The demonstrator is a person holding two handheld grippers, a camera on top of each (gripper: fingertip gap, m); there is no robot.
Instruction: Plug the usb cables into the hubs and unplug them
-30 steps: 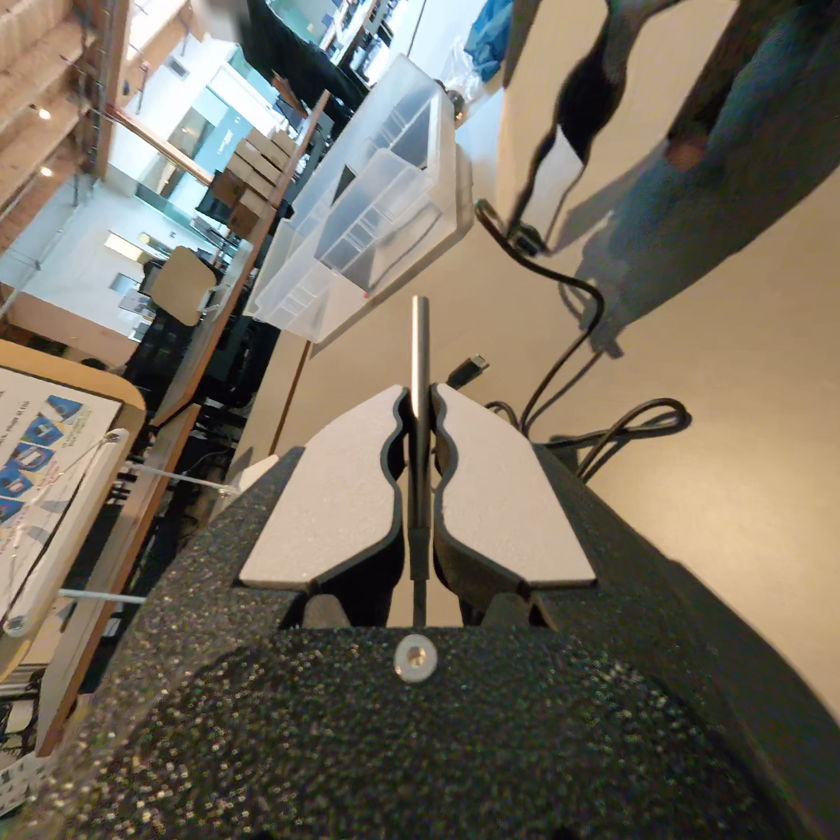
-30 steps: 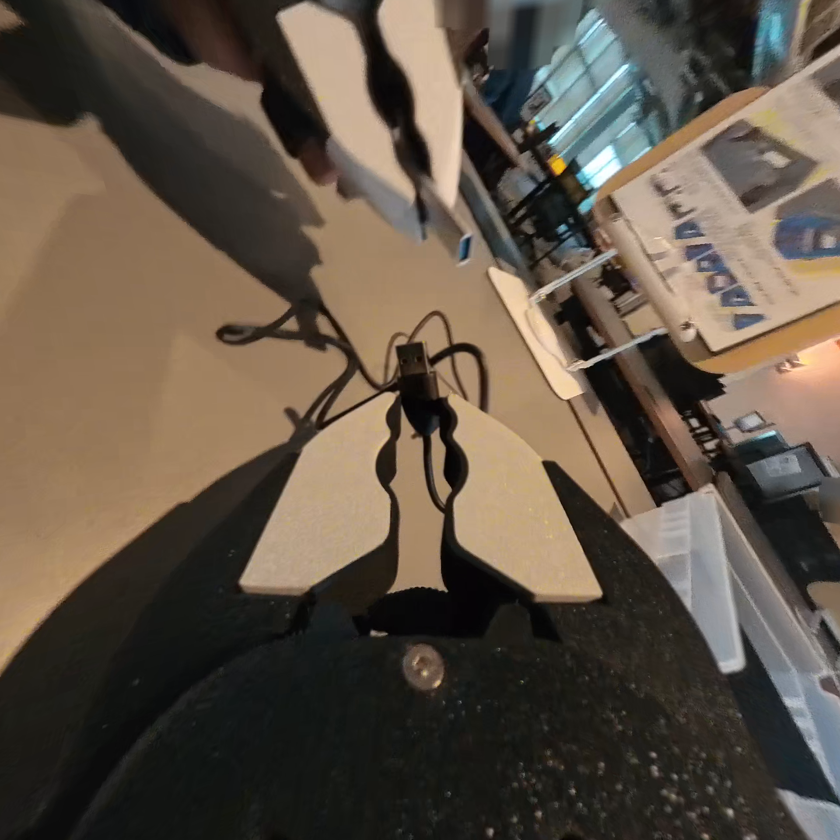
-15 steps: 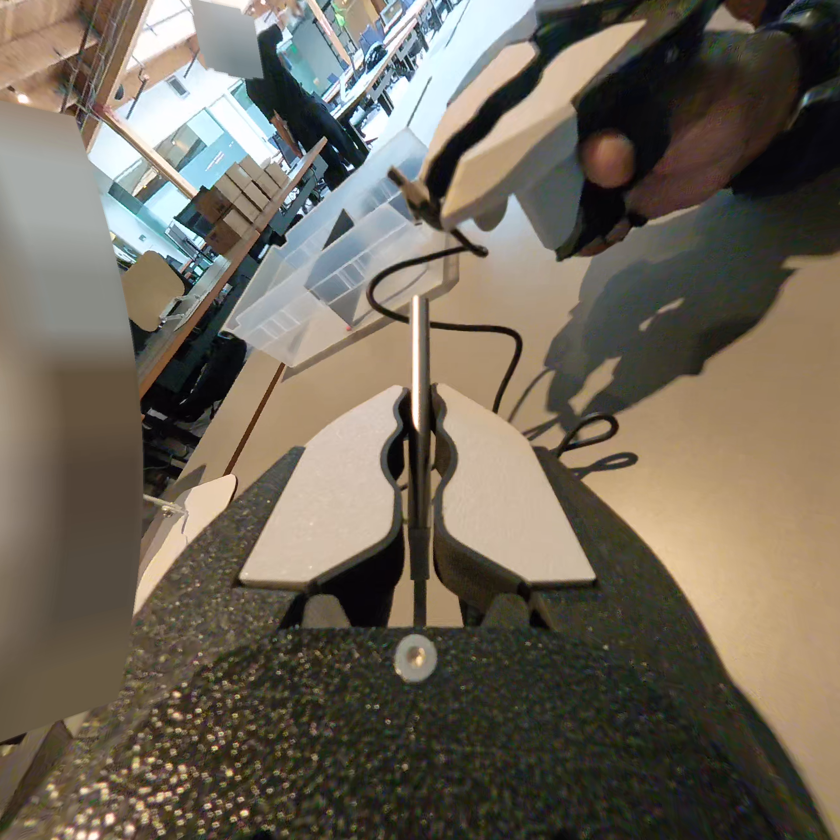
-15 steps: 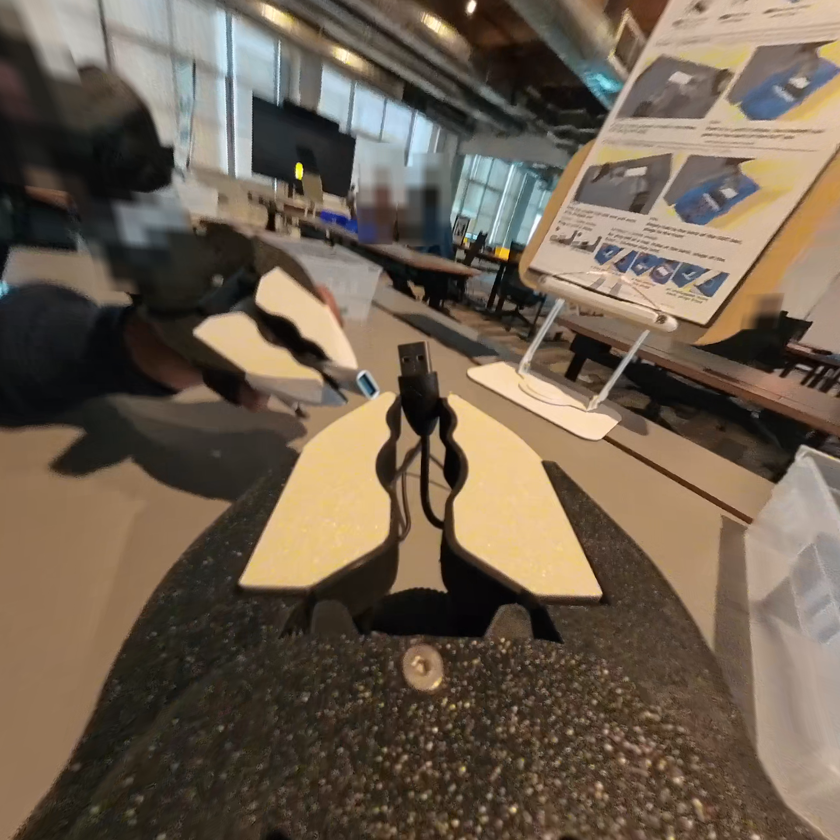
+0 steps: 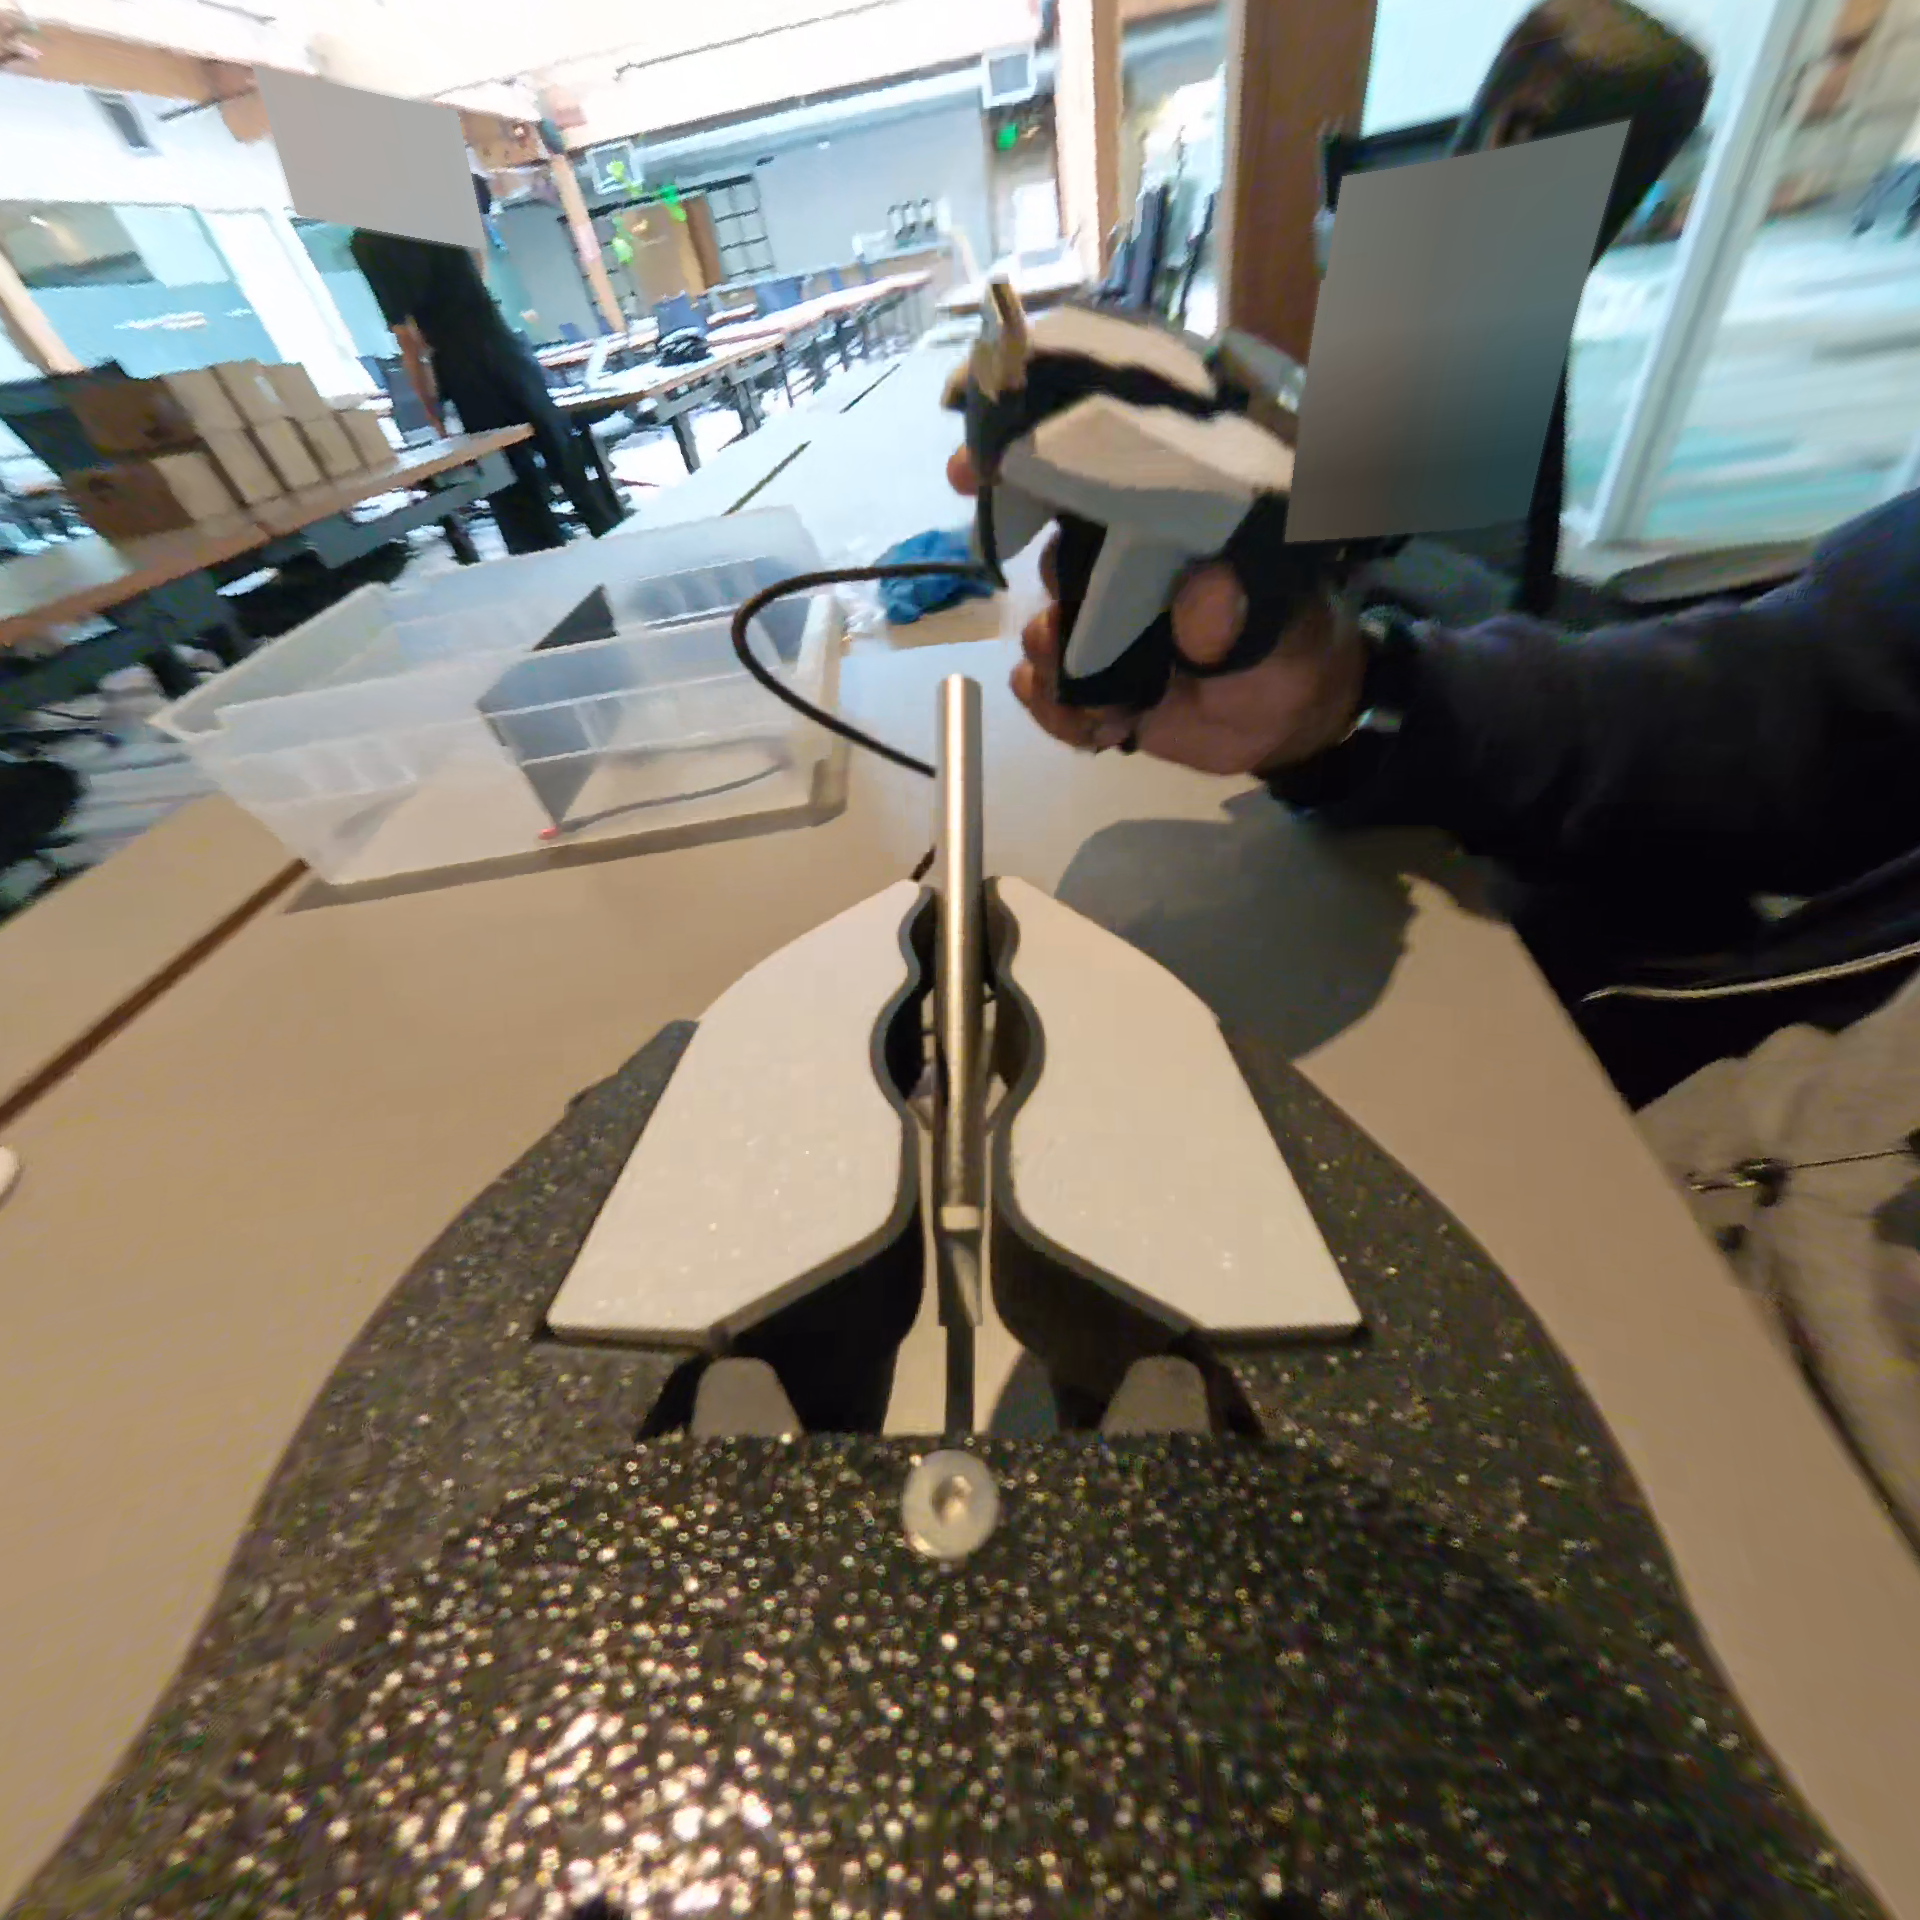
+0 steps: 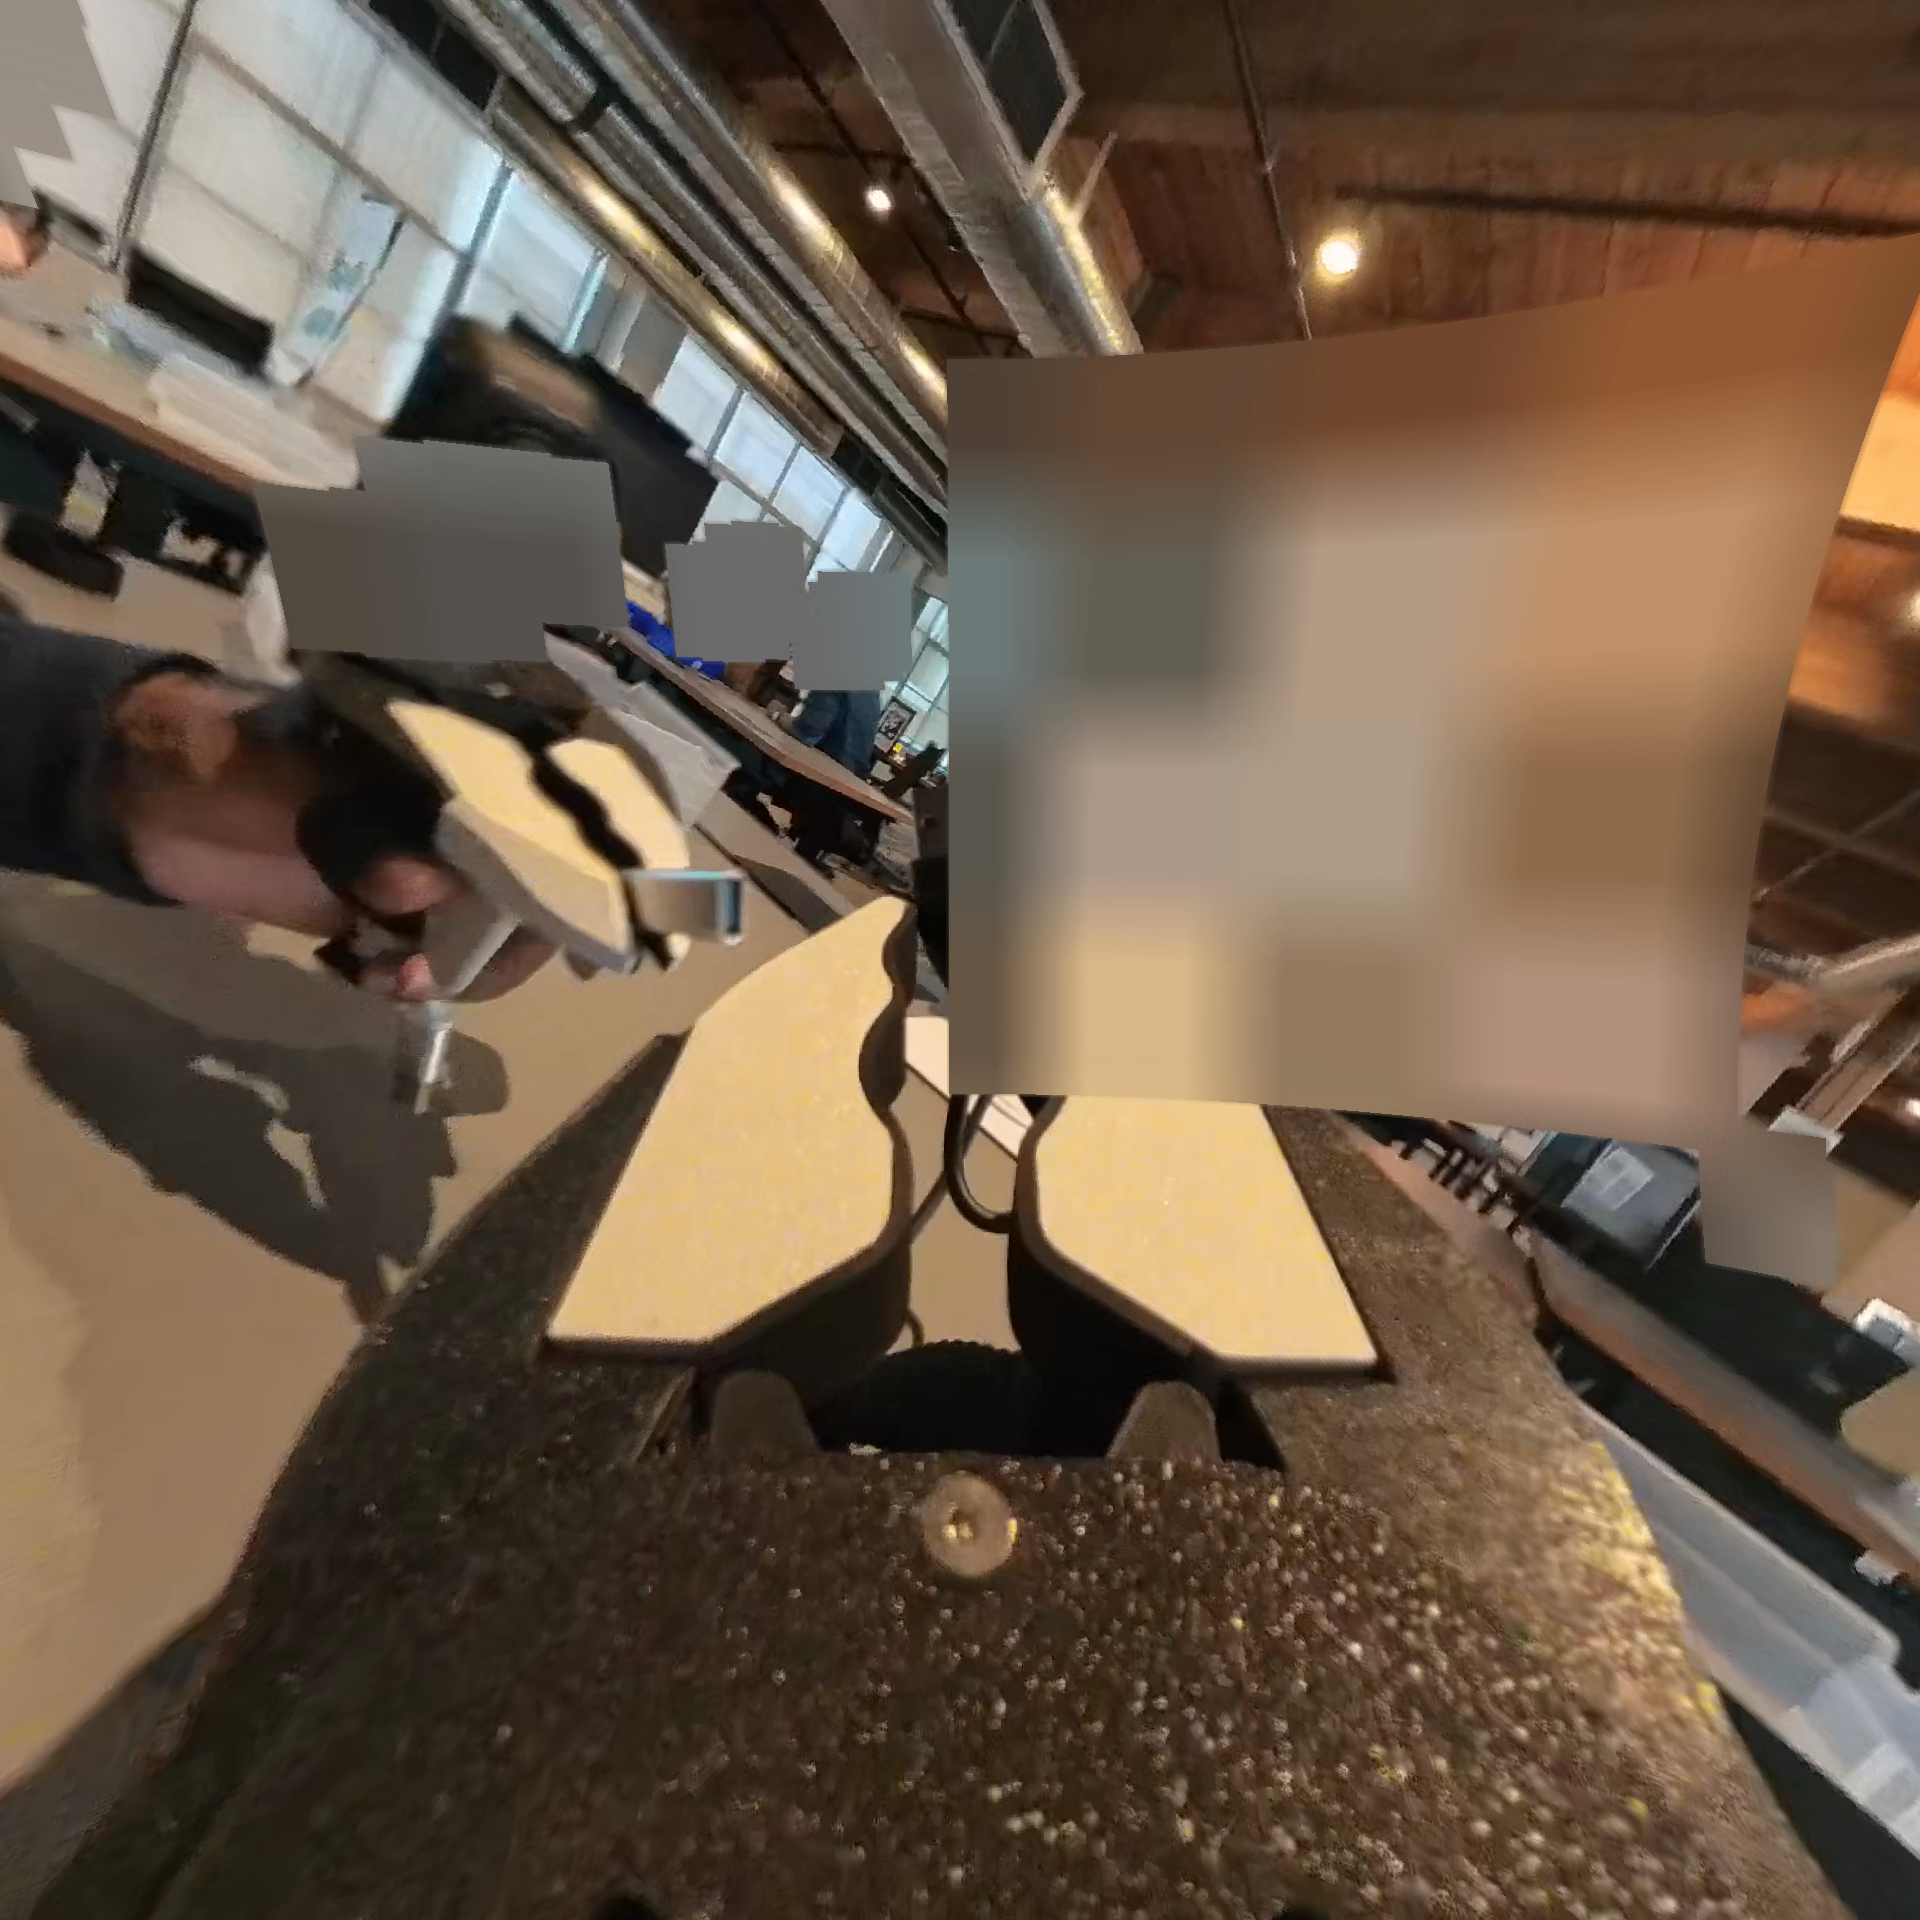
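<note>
In the left wrist view my left gripper [image 5: 957,899] is shut on a thin silver USB hub [image 5: 957,831], seen edge-on and sticking out past the fingertips above the table. My right gripper [image 5: 1003,358] is held in a hand up and to the right of the hub's end, shut on a USB plug [image 5: 1000,317]. Its black cable [image 5: 779,675] loops down behind the hub. In the right wrist view my right gripper [image 6: 930,935] has the cable [image 6: 961,1174] between its fingers; a blurred patch hides the plug. The left gripper [image 6: 649,899] with the hub [image 6: 691,902] is at the left.
Clear plastic bins [image 5: 499,686] stand on the beige table [image 5: 312,1039] beyond the hub. A blue cloth [image 5: 930,587] lies behind them. The operator's dark sleeve [image 5: 1610,748] crosses the right side. A person [image 5: 468,343] stands by far tables with cardboard boxes [image 5: 208,436]. The gap from one gripper's tips to the other's is roughly 10 cm.
Both grippers have risen off the table and turned level. The right gripper with the plug has swung to face the hub's end. Both grips are unchanged.
</note>
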